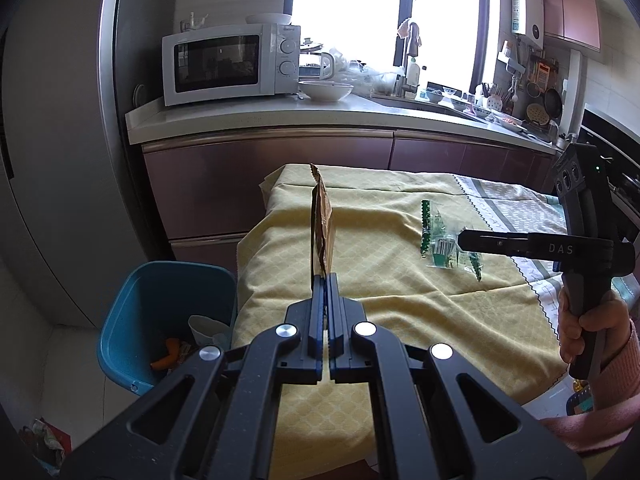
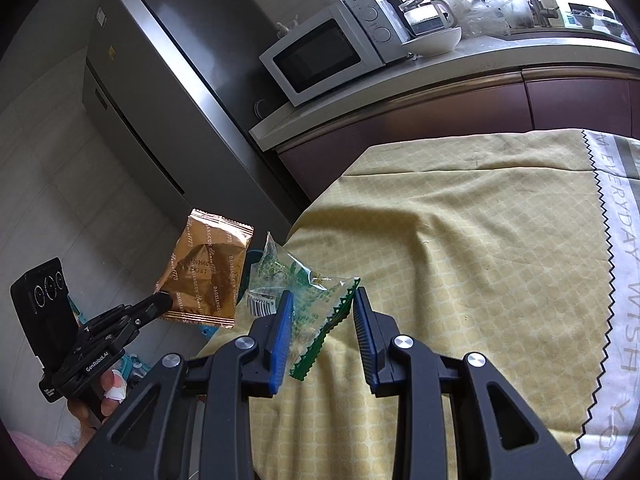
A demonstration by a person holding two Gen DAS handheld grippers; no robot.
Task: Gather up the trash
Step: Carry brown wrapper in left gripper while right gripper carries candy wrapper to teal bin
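My left gripper [image 1: 325, 278] is shut on a gold-brown snack wrapper [image 1: 321, 226] and holds it upright above the left edge of the yellow tablecloth [image 1: 380, 300]. The right wrist view shows that wrapper [image 2: 208, 272] pinched at its lower left corner by the left gripper [image 2: 162, 300]. A clear and green plastic wrapper [image 2: 304, 300] lies on the cloth between the open fingers of my right gripper [image 2: 323, 300]. In the left wrist view the right gripper [image 1: 460, 240] reaches in from the right and touches the green wrapper [image 1: 438, 240].
A blue bin [image 1: 160, 320] with some trash inside stands on the floor left of the table. Behind it are a grey fridge [image 2: 168, 92], purple cabinets [image 1: 280, 168], a counter with a white microwave [image 1: 230, 64] and a white bowl [image 1: 326, 90].
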